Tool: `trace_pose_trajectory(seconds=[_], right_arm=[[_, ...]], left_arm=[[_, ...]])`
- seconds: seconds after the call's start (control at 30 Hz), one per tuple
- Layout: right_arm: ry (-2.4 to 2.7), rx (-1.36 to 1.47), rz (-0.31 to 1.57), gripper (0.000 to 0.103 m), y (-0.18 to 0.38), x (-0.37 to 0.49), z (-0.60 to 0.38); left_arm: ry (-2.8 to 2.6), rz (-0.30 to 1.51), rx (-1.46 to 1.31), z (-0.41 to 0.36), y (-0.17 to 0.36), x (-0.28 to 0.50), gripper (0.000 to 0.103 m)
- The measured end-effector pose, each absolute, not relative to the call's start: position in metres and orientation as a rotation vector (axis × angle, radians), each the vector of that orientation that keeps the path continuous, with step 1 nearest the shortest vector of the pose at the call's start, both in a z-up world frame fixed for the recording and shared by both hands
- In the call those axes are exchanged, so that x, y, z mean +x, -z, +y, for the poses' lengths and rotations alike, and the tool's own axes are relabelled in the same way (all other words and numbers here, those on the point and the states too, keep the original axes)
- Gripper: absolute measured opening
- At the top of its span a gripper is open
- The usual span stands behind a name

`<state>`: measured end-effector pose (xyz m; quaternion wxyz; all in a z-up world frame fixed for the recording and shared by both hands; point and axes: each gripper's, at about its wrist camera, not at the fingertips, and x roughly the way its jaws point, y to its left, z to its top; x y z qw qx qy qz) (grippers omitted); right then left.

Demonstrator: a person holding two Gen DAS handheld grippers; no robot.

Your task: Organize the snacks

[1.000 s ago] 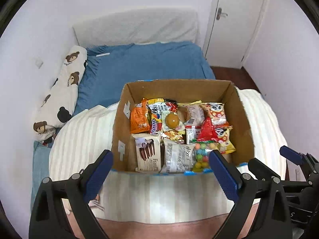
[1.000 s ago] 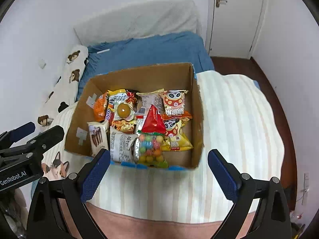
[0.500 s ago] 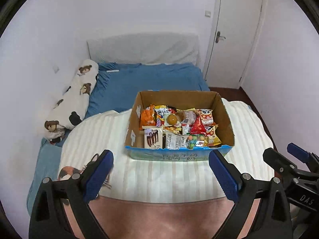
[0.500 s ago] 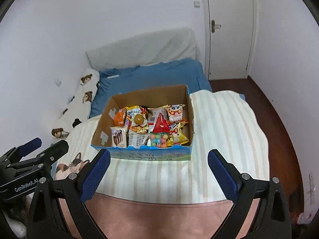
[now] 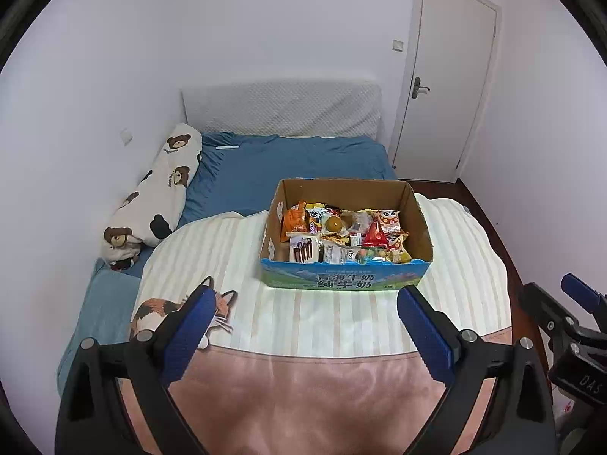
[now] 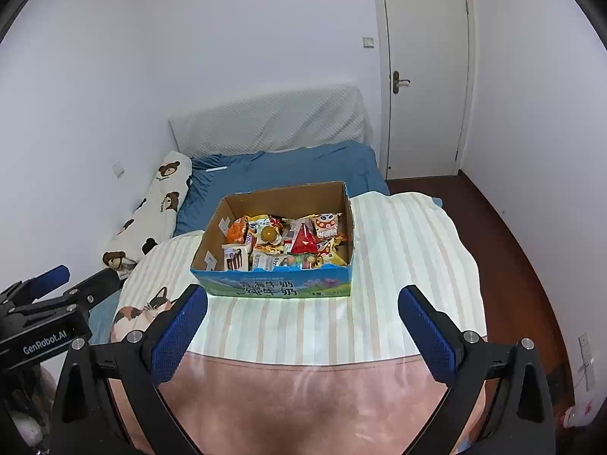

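A cardboard box with a blue printed front stands on the striped blanket on the bed. It also shows in the right wrist view. It holds several snack packets, among them a red packet and an orange one. My left gripper is open and empty, well back from the box. My right gripper is open and empty too, at a similar distance. Each gripper shows at the edge of the other's view.
A bear-print pillow lies along the left wall. Blue sheet and grey headboard lie behind the box. A white door is at the back right. Dark wood floor runs along the bed's right side.
Both grippers have pulled back and up from the box, which now looks smaller and farther. Its printed front has come into view. Both stay open.
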<state>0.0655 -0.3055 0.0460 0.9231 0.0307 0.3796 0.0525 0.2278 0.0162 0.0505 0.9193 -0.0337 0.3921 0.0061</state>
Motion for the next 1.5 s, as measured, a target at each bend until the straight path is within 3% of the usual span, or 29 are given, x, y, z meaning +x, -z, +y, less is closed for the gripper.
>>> trace_pose_trajectory(seconds=[0.33,0.47,1.5], right_arm=[[-0.12,0.046,0.754,0.103,-0.058,0.047,-0.305],[-0.097,0.036,0.737,0.103,-0.057,0.05,-0.307],[0.002,0.03,0.839,0.103,0.011,0.172,-0.298]], left_arm=[[-0.03,0.778,-0.086,0.02,-0.057,0.216,0.098],[-0.031,0.77,-0.077,0.016,-0.054,0.219,0.103],[-0.067,0.915,-0.028,0.012,0.013,0.333,0.103]])
